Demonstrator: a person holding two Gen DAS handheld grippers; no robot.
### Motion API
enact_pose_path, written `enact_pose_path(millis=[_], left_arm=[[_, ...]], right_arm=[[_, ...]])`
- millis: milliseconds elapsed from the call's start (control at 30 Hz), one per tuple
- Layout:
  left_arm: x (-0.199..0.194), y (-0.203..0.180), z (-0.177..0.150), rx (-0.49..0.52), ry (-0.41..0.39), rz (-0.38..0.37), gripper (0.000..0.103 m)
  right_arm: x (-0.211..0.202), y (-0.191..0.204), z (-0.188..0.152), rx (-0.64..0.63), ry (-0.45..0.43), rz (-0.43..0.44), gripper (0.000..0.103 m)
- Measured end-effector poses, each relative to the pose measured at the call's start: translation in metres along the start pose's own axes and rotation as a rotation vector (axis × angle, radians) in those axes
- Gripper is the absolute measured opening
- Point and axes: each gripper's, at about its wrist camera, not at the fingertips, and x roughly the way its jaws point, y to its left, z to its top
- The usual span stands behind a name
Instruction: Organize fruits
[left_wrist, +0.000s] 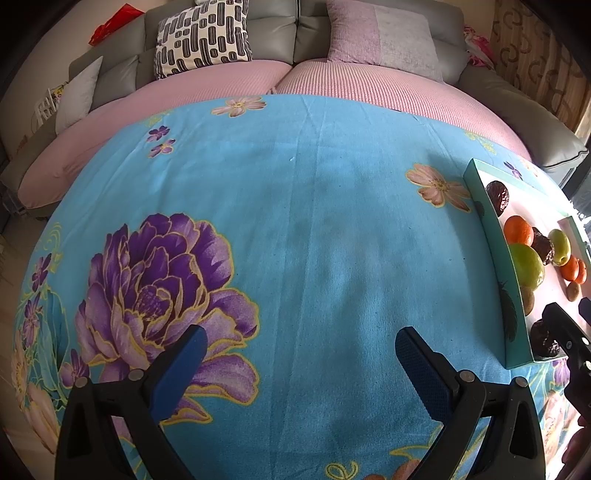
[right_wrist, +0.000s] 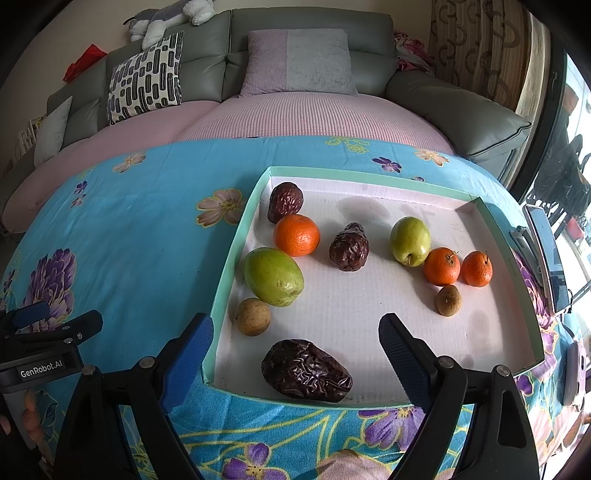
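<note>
Wrinkled dark date (right_wrist: 306, 370) lies at the lower centre of the frame, inside the tray (right_wrist: 221, 295), just ahead of my right tool (right_wrist: 295, 354), spread wide and empty. Closing off-centre could roll it away.

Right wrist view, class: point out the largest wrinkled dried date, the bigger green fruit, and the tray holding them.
Largest dried date (right_wrist: 306, 370), right wrist view, middle of its wrinkled top.
Bigger green fruit (right_wrist: 273, 276), right wrist view, centre of its skin.
Tray (right_wrist: 225, 273), right wrist view, its teal left wall.
</note>
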Motion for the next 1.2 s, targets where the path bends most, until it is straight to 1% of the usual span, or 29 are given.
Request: enact_pose_path(millis=[1200], left_arm=[[0.0039,0.002,0.0011,-0.001,0.011,0.002,0.103]], right_arm=[[0.0047,0.0005,-0.0025,-0.002,0.009,-0.001,0.092]])
